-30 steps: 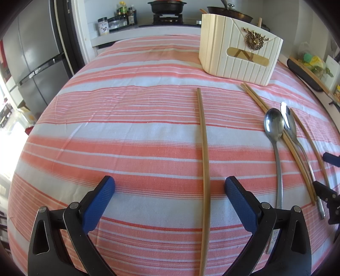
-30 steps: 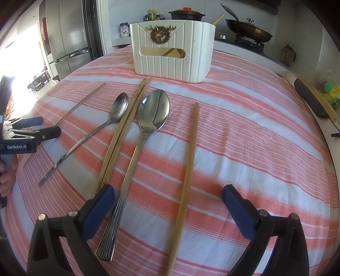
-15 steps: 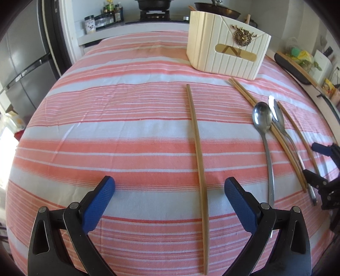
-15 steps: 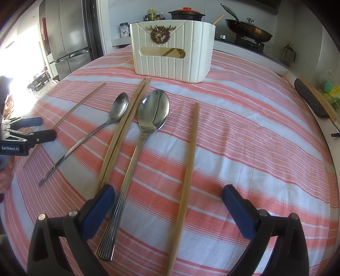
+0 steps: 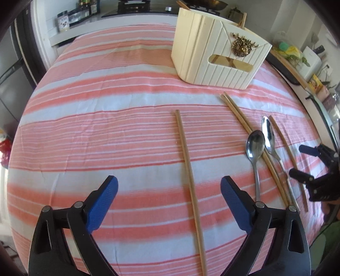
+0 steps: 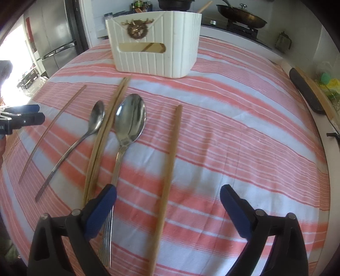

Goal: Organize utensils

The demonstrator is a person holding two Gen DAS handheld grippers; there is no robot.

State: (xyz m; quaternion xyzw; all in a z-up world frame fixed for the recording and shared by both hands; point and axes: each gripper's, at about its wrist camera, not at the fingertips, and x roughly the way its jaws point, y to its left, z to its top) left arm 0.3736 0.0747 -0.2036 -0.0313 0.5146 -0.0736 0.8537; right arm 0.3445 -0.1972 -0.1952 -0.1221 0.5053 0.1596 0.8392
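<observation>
A cream utensil box point(image 5: 212, 57) with a gold emblem stands at the far side of the striped tablecloth point(image 5: 106, 127). My left gripper point(image 5: 170, 201) hovers over a lone chopstick point(image 5: 189, 169); its jaws are closing and the pads touch nothing. A chopstick pair point(image 5: 238, 114), a small spoon point(image 5: 255, 144) and a large spoon point(image 5: 268, 131) lie to the right. My right gripper point(image 6: 169, 209) hangs above another chopstick point(image 6: 170, 169), jaws closing, pads clear of it. Its left pad sits over the large spoon's point(image 6: 130, 118) handle. The box point(image 6: 155, 48) is straight ahead.
A stove with a dark pan point(image 6: 242, 17) and a counter with jars point(image 5: 63, 21) lie behind the table. A fridge point(image 6: 53, 42) stands at the left. A dark tray point(image 6: 306, 91) rests by the table's right edge. My left gripper point(image 6: 23, 118) shows at the left edge.
Both grippers have moved forward toward the box, which looks nearer. The left view has swung right. The jaws of both have narrowed a little. The utensils lie where they were.
</observation>
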